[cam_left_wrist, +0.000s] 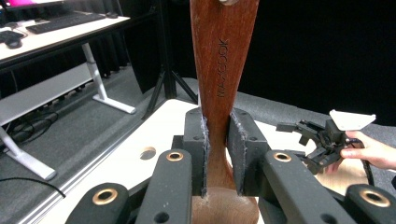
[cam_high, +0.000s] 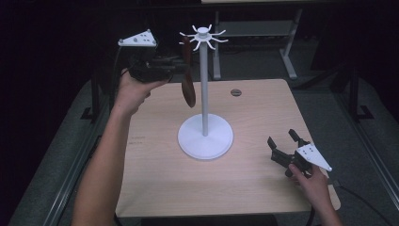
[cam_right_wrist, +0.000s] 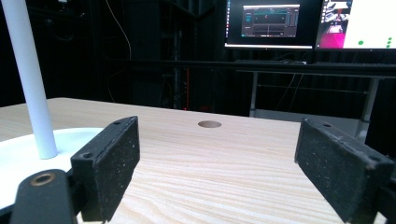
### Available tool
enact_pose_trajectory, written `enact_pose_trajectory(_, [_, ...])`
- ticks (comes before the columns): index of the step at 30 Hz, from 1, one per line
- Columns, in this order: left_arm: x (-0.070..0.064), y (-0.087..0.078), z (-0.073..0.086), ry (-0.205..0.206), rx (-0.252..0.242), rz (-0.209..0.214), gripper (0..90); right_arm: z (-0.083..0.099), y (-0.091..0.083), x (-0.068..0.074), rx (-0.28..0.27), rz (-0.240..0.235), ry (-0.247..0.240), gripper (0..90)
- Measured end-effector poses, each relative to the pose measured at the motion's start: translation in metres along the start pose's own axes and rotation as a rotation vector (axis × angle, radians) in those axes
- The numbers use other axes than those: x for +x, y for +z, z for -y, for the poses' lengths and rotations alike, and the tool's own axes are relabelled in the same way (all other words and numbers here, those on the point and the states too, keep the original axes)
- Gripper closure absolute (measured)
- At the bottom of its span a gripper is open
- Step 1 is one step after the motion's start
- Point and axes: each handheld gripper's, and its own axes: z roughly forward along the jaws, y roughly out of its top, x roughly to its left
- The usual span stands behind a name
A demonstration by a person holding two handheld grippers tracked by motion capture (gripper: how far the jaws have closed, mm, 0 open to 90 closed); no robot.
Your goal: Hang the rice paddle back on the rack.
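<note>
We cannot see the wooden spoon's (cam_left_wrist: 219, 70) top end in the left gripper view; the upper edge cuts it off, and its bowl runs off the bottom edge. In the high view the rack's (cam_high: 203, 94) left hooks overlap the spoon, so contact there is unclear.

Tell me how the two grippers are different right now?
The left hand-held gripper is shut on a wooden spoon; the right hand-held gripper is open and holds nothing. The left is raised by the top of the white stand; the right sits low near the table. Both are black, with a grey plate on top.
</note>
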Motion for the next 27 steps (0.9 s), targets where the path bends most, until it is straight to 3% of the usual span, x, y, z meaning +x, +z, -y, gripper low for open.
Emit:
enact_pose_trajectory(11, [0.003, 0.002, 0.002, -0.009, -0.010, 0.007, 75.6, 0.000, 0.000, 0.000, 0.000, -0.004, -0.004, 13.3])
enact_pose_trajectory(27, [-0.005, -0.014, 0.011, 0.028, 0.007, -0.064, 40.1, 0.000, -0.001, 0.000, -0.007, -0.004, 0.003, 13.3])
